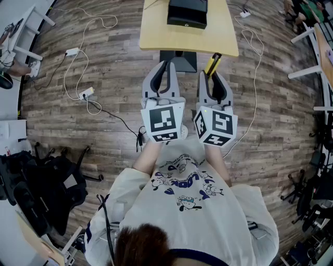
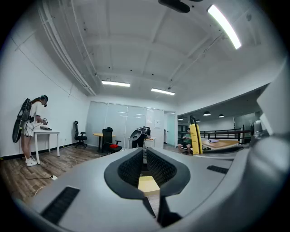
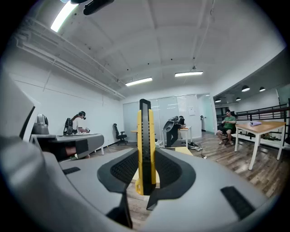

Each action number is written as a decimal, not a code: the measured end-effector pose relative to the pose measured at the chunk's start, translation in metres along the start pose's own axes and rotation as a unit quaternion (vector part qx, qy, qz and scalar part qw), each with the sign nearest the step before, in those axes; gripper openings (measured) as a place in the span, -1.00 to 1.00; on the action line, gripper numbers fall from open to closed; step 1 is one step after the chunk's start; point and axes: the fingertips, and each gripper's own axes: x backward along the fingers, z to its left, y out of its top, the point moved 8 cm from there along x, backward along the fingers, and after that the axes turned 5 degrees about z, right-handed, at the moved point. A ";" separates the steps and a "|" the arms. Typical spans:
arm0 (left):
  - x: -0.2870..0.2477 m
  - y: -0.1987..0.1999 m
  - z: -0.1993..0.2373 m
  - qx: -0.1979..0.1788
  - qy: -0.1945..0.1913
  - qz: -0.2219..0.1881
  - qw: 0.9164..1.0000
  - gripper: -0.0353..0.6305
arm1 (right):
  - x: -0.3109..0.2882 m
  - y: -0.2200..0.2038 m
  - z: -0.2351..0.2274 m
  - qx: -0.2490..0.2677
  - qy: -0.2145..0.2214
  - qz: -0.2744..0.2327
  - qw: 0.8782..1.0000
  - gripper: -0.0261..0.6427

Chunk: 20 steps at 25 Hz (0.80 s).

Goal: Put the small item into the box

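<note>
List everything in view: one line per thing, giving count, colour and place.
table: one, light wood, ahead of the person
box: one, black, on the table
utility knife: one, yellow and black, upright in the right gripper's jaws
power strips: at least two, white, on the wooden floor at the left
cables: several, white and black, trailing over the floor
office chairs: black cluster, floor at the left, count unclear
other people: two, one standing at a far desk, one seated in green
left gripper: one, grey, jaws together, empty
right gripper: one, grey, jaws closed on the utility knife
shirt: one, pale with blue print, on the person
</note>
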 end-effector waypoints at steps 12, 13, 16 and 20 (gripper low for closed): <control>0.000 0.000 -0.009 -0.006 0.000 0.002 1.000 -0.79 | 0.003 -0.001 -0.008 -0.004 0.000 -0.003 1.000 -0.54; -0.001 -0.001 -0.010 -0.006 0.002 0.002 1.000 -0.79 | 0.002 -0.001 -0.009 -0.005 0.000 -0.005 1.000 -0.54; -0.005 -0.002 -0.013 -0.007 0.006 0.003 1.000 -0.79 | -0.001 -0.001 -0.015 -0.004 0.002 -0.007 1.000 -0.54; -0.013 -0.004 -0.019 -0.006 0.013 0.004 1.000 -0.79 | -0.007 -0.002 -0.024 -0.005 0.010 -0.006 1.000 -0.54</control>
